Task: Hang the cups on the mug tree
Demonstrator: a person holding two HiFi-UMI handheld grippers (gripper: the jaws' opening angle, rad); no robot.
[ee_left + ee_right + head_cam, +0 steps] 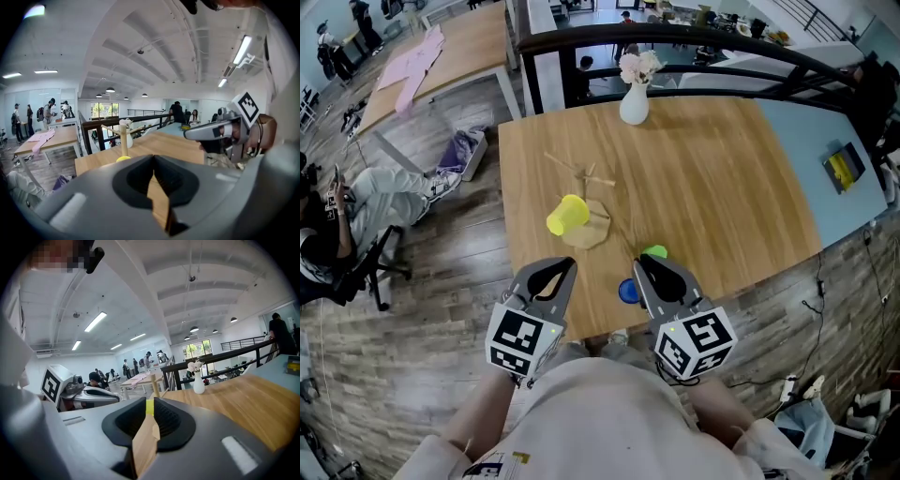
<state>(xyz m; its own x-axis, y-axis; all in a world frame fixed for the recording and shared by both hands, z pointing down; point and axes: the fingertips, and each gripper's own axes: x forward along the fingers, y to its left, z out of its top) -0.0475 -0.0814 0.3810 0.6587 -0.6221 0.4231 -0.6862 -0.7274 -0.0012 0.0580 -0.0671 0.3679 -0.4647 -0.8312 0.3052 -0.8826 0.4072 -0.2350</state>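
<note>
On the near side of the table: we are holding both grippers side by side, low over the front edge of the light-brown wooden table [722, 187].
Left gripper: the grey left gripper with the marker cube [567, 264] is hovering with its jaws pressed together tip to tip, and nothing is sitting between them.
Right gripper: the matching grey right gripper [639, 260] is pointing the same way, its jaws standing a narrow slit apart and gripping nothing; we are only seeing tabletop and a strip of yellow through the gap.
Mug tree: the bare wooden mug tree with slanting pegs on a flat base [596, 223] is standing mid-table, ahead of both grippers.
Yellow cup: the bright yellow plastic cup [567, 215] is leaning on its side against the tree's left, touching it down by the base; we cannot tell whether it is hanging on a low peg or resting on the base.
Green cup: the lime-green cup [655, 251] is peeking out just beside the right gripper's tip, mostly hidden.
Blue cup: the round blue cup [626, 292] is sitting near the table's front edge, between the two grippers.
Vase: the white vase of pale flowers [634, 105] is standing at the far edge, well apart from the cups.
</note>
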